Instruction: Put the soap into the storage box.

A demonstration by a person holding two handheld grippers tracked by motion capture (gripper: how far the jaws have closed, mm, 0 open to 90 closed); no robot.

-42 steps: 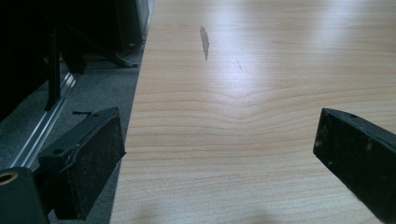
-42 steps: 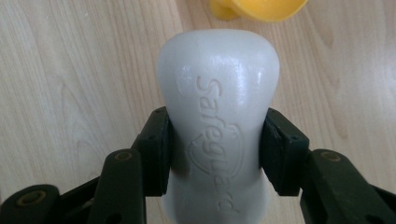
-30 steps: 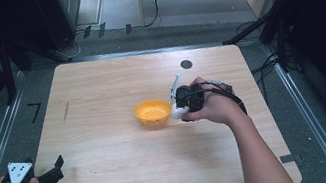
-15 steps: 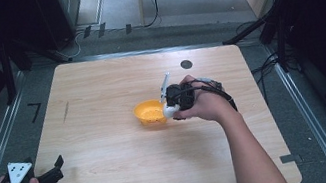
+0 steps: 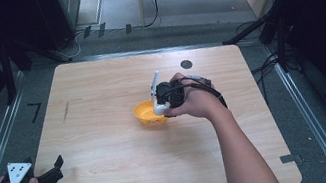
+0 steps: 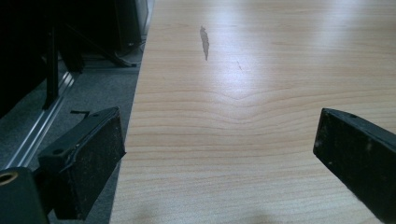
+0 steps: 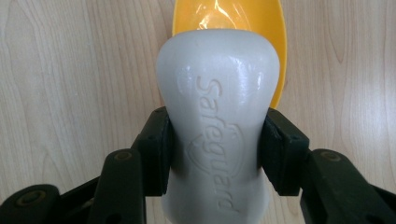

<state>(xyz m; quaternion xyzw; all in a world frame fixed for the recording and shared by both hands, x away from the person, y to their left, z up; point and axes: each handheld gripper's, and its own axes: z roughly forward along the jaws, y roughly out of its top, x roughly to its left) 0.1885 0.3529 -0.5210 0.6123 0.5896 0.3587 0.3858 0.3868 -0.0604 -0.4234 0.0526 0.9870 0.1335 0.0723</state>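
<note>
The right gripper (image 5: 160,103) has travelled leftward across the table since a second ago, carrying its load from just right of the bowl to over the bowl's right rim; the left hand has not shifted. Between the right gripper's fingers (image 7: 156,149) sits a white, waisted bar of soap with embossed lettering (image 7: 218,126), pinched firmly at its narrow middle by both pads. Just beyond the fingertips, directly past the far end of the soap, lies the small orange plastic bowl (image 7: 275,42); from the high view the soap (image 5: 159,107) hangs at the bowl's (image 5: 147,113) right edge. The left gripper (image 6: 219,154) rests low at the near left corner of the pale wooden table (image 5: 101,97), its fingers (image 6: 91,158) spread wide with nothing but bare wood between them.

I'd judge the pick-up and most of the carry done. What remains, it seems, is to centre the soap over the bowl, lower it in and let go.
</note>
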